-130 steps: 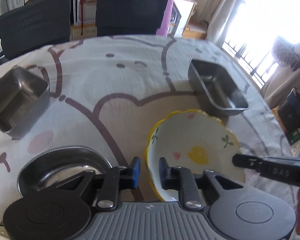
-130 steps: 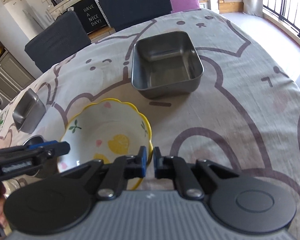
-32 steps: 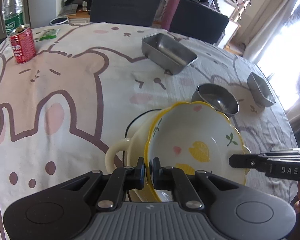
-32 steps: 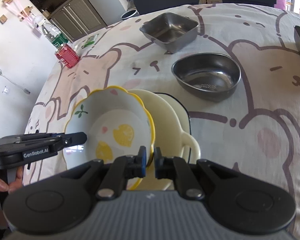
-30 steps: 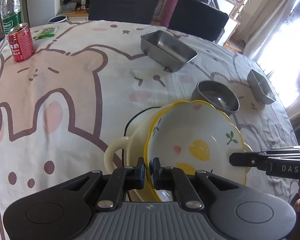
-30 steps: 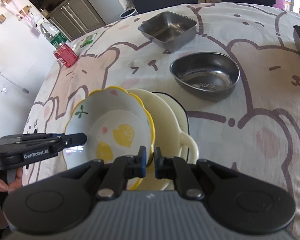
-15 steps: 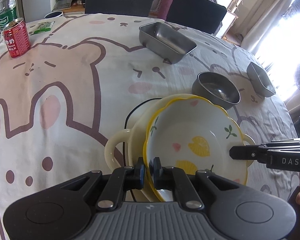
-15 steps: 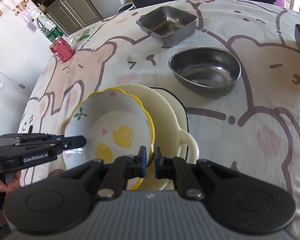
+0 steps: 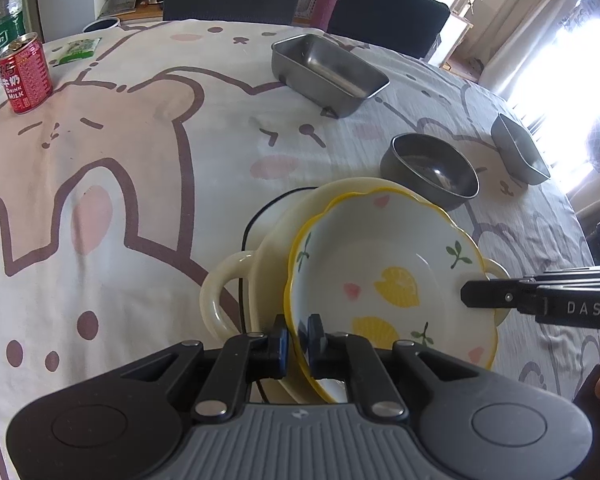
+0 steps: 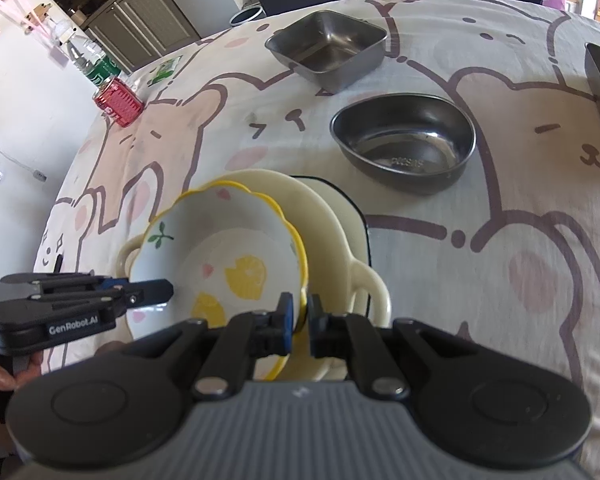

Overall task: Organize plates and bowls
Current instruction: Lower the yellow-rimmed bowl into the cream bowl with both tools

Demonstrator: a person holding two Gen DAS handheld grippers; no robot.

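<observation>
Lowered floral bowl (image 9: 388, 280) over bear-print tablecloth (image 9: 140, 140)

Carried from beside the steel trays, the floral bowl (image 9: 388, 280) between both grippers' fingers (image 9: 315, 330) now sits low in the cream dish (image 9: 268, 264).
</observation>
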